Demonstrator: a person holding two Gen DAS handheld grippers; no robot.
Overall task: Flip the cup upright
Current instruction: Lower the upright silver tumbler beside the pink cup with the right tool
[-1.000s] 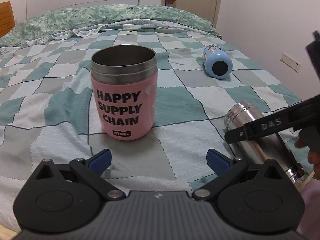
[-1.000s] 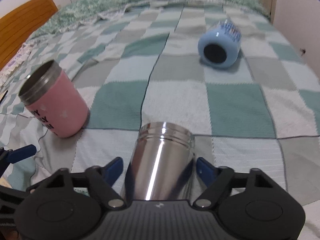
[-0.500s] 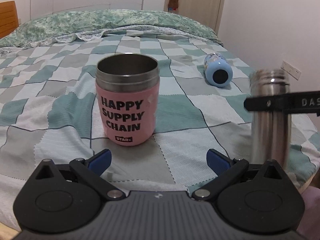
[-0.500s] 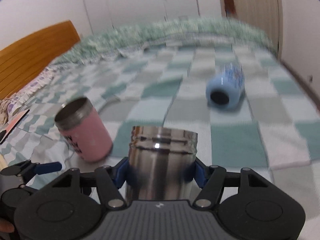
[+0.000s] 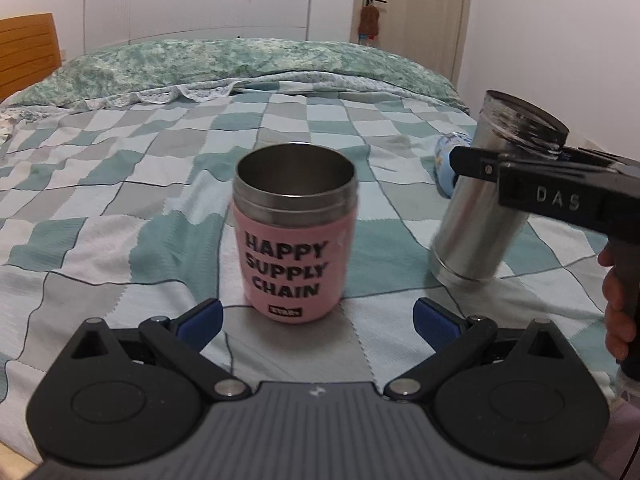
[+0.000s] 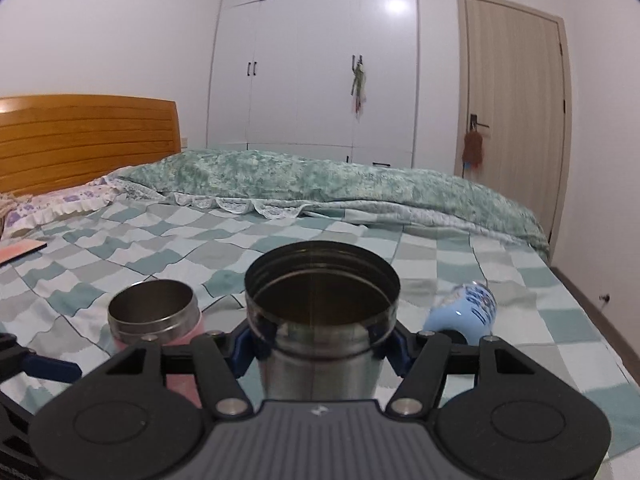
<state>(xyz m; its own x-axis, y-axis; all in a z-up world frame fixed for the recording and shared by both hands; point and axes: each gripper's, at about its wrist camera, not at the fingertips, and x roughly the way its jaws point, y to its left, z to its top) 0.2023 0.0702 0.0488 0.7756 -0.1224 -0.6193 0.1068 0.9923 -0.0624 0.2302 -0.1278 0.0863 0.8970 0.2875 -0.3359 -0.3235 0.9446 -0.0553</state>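
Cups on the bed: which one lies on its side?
The pale blue cup, far right. The pink cup stands upright; the steel cup is tilted in the right tongs.

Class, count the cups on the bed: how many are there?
3: the pink cup upright at centre; the steel cup tilted in the right gripper; the blue cup lying beyond. None visibly hidden.

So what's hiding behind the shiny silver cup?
A blue cup lies on its side on the checkered blanket behind the silver cup. The left view shows only a sliver of it; the silver cup, held by the right gripper, covers the rest.
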